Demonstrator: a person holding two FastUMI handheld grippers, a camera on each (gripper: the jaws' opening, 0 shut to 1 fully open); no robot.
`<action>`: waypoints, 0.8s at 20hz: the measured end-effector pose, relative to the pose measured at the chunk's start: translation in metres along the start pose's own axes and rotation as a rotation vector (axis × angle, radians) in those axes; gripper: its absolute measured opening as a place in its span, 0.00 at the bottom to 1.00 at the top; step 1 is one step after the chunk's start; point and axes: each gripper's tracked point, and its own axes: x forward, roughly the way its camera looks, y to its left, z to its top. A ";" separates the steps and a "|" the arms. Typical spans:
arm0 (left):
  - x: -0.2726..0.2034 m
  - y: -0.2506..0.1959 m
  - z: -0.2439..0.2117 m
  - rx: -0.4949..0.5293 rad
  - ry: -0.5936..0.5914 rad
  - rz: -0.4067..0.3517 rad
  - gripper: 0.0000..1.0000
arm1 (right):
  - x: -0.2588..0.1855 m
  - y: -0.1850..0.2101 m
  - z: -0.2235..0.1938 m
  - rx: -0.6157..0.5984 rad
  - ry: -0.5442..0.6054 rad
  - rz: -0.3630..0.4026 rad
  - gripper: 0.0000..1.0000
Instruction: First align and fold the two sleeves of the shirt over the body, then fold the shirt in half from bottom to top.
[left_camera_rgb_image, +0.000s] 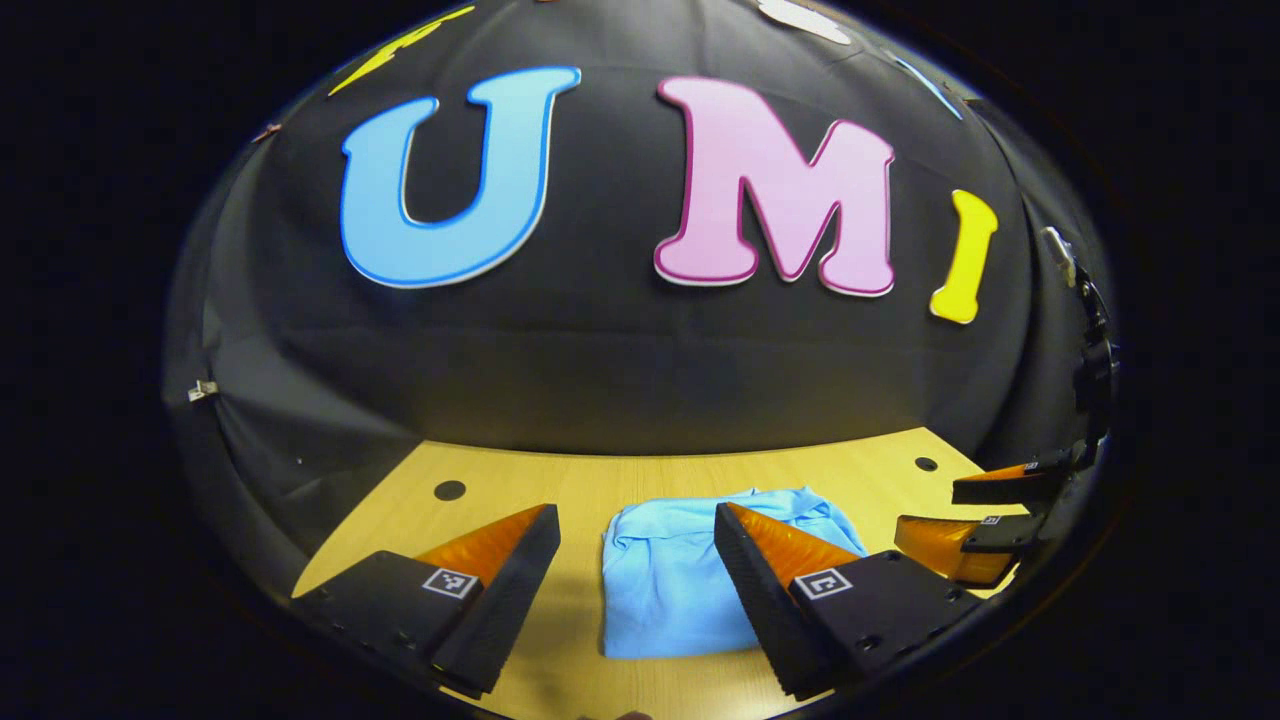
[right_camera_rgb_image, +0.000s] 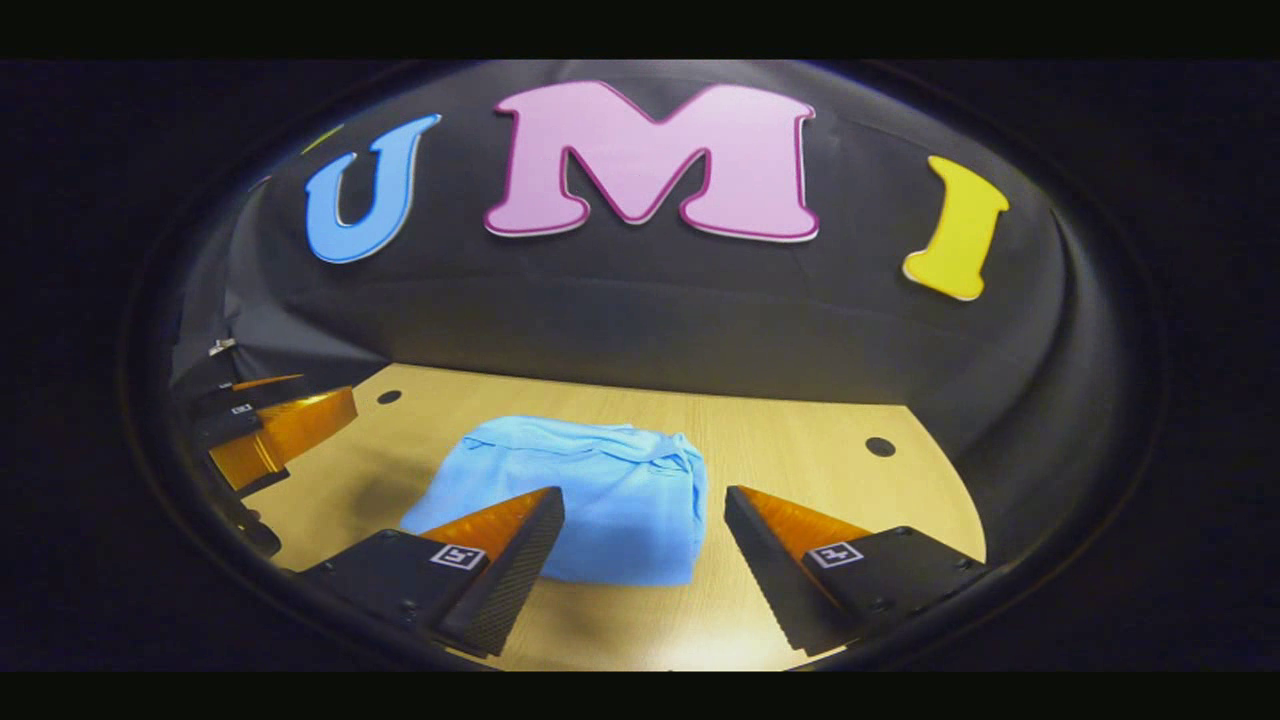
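A light blue shirt (left_camera_rgb_image: 680, 585) lies folded into a compact block on the wooden table (left_camera_rgb_image: 560, 480), its collar at the far edge. My left gripper (left_camera_rgb_image: 637, 520) hovers open above the table, the shirt showing between its spread fingers. In the right gripper view the same folded shirt (right_camera_rgb_image: 590, 500) sits ahead and to the left, and my right gripper (right_camera_rgb_image: 645, 500) is open over its near right corner with nothing held. The right gripper (left_camera_rgb_image: 985, 520) also appears at the far right of the left gripper view, and the left gripper (right_camera_rgb_image: 270, 425) at the far left of the right gripper view.
The table (right_camera_rgb_image: 800, 430) has small dark holes (left_camera_rgb_image: 449, 490) (right_camera_rgb_image: 880, 446) near its back corners. The black cloth wall (left_camera_rgb_image: 640, 360) rises close behind the table's far edge. Bare wood lies on both sides of the shirt.
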 end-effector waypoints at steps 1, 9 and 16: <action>-0.021 0.000 0.005 0.001 -0.016 -0.007 0.99 | -0.018 0.005 0.003 0.005 -0.011 0.000 1.00; -0.179 0.023 0.011 -0.038 -0.118 -0.015 0.99 | -0.153 0.029 0.014 0.047 -0.123 0.000 1.00; -0.287 0.024 0.006 -0.008 -0.182 -0.044 0.99 | -0.248 0.049 0.004 0.060 -0.175 0.020 1.00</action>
